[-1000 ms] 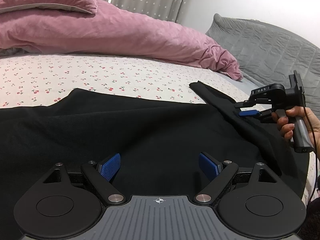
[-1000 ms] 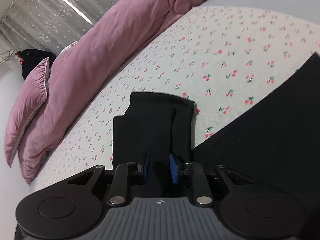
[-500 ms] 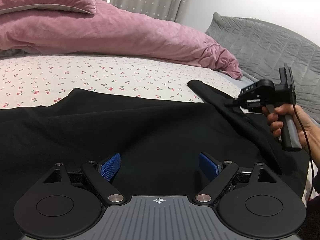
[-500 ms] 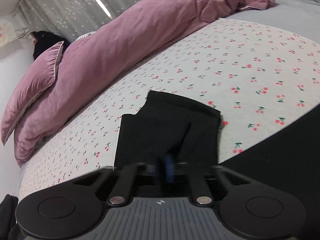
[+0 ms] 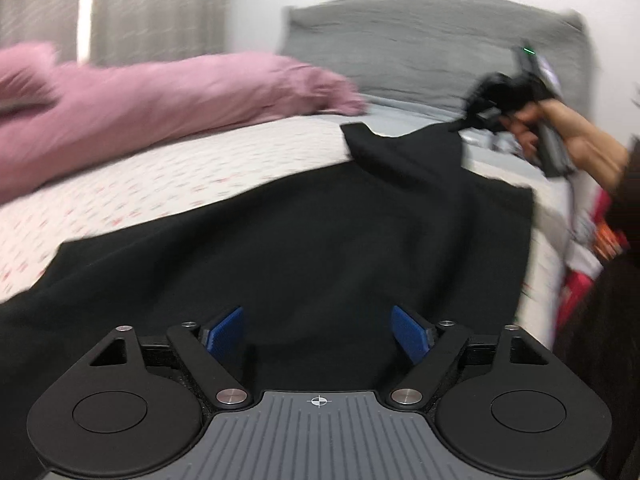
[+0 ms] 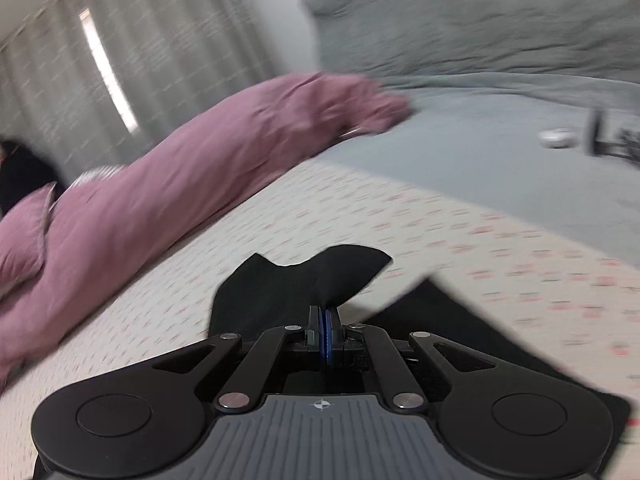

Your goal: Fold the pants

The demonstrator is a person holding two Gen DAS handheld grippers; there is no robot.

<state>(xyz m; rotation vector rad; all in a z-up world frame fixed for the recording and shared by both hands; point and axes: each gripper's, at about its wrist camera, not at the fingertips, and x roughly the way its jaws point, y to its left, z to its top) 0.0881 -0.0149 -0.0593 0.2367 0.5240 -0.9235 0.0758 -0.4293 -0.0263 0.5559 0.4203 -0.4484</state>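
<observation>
Black pants lie spread across the cherry-print bed sheet. My left gripper is open just above the black fabric, with nothing between its blue pads. My right gripper is shut on the leg end of the pants and holds it lifted off the bed. In the left wrist view the right gripper is at the upper right, with the leg end hanging from it in a raised fold.
A pink duvet and pillow lie along the far side of the bed. A grey quilt covers the bed's end. Small objects lie on the grey cover. Red packaging sits beyond the bed edge at right.
My right gripper closed on the leg end and lifted it up off the bed. My left gripper stayed open and both views swung, so both now-frames are blurred.
</observation>
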